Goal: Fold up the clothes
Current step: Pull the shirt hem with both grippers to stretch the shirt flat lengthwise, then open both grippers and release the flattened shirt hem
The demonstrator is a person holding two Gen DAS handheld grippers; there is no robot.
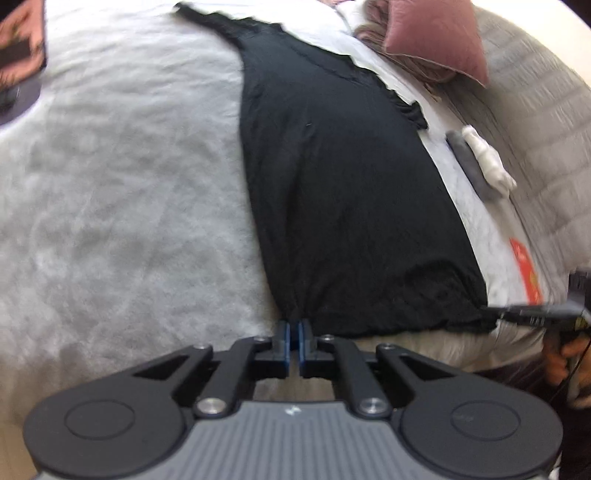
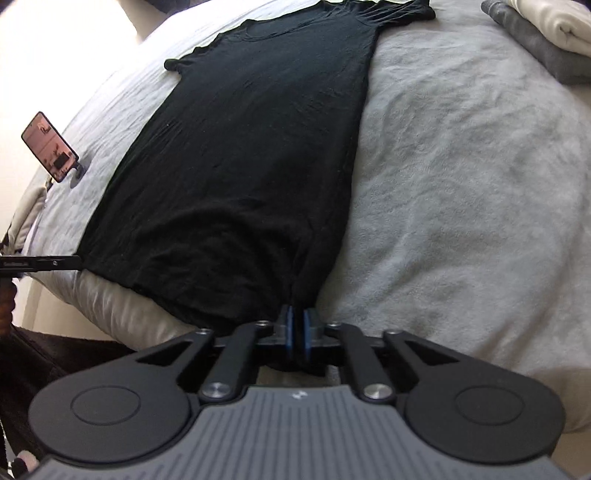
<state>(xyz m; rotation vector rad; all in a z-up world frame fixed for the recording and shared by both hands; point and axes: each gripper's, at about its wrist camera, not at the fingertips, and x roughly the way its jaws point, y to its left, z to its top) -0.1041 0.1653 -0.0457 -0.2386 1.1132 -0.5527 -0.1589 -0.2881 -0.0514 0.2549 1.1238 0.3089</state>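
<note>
**A:** So where's the shirt (image 1: pixel 332 177) at right now?

**B:** Black tee, laid out flat and lengthwise on the grey blanket (image 1: pixel 122 206) on the bed. Hem end is at the near edge of the bed, collar and sleeves at the far end. Looks narrow, like the sides are already folded in, but I can't say for sure from these angles

**A:** And the grippers?

**B:** Both clamped on the hem. Left gripper (image 1: pixel 294 332) has its blue pads squeezed together on the hem corner on its side, and you can see the cloth bunching into little pleats right where it bites. Right gripper (image 2: pixel 298 323) is the same deal on the other hem corner, jaws pinched tight with fabric gathered between them. Each one shows up as a thin dark bar at the edge of the other's camera, right at the hem

**A:** Anything else on the bed?

**B:** A phone (image 2: pixel 50 151) propped on a small stand off to one side of the shirt, well apart from it. On the other side there's a folded stack (image 2: pixel 550 33), white cloth on top of something grey. Pinkish pillow (image 1: pixel 436 40) up by the padded grey headboard (image 1: pixel 535 122), near the collar end. Shirt isn't touching any of that stuff
</note>
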